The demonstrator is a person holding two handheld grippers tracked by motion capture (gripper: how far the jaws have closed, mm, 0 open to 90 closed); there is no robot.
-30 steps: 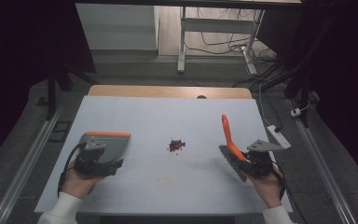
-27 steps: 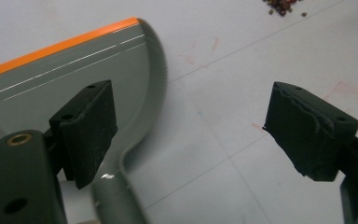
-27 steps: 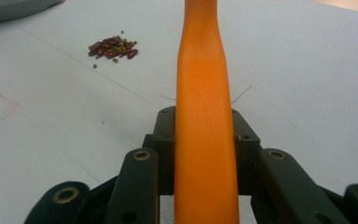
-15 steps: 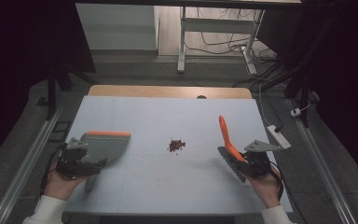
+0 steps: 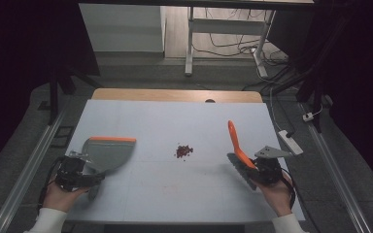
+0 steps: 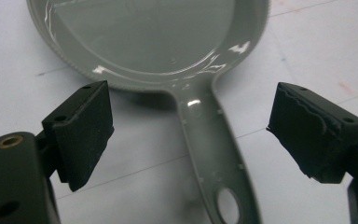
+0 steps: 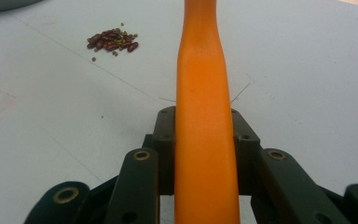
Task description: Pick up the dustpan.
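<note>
High view: right tool point(image 5: 263, 169) clamps an orange plastic brush handle point(image 5: 235, 142); left tool point(image 5: 73, 173) gapes open astride the grey plastic dustpan point(image 5: 106, 153) handle on the white bench point(image 5: 175, 194).

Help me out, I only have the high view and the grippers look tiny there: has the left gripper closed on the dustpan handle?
Observer: No. In the left gripper view the left gripper is open, with its pads on either side of the dustpan handle and not touching it.
Operator: And the right one, does it have the brush?
Observer: Yes. The right gripper is shut on the orange brush handle, which runs straight out between its pads.
Operator: What is the little pile made of?
Observer: Dark red beans with a few small green ones mixed in.
</note>
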